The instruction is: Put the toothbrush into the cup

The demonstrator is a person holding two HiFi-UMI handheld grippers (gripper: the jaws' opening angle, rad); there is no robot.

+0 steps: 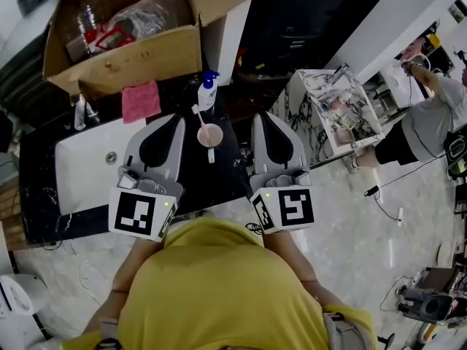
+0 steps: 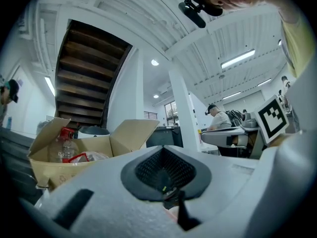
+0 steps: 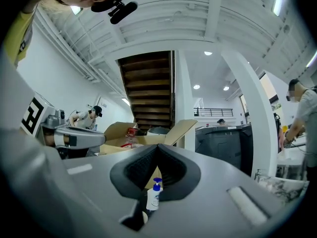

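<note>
Toothbrush [image 1: 199, 117]: leans in the cup, white end up; likely light, stiff, slick plastic; best pinched on the bare stem above the rim.
Cup [image 1: 210, 135]: small, round, pink, smooth; on the dark glossy worktop [image 1: 226, 173], right of the sink [image 1: 80, 166]; probably tips easily.
Left gripper [image 1: 175, 122]: jaws closed, empty.
Right gripper [image 1: 261, 121]: jaws closed, empty.

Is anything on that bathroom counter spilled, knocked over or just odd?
Nothing is spilled or toppled: the pump bottle stands upright and the toothbrush leans in the pink cup. The one oddity is a big open cardboard box of clutter sitting behind the sink.
</note>
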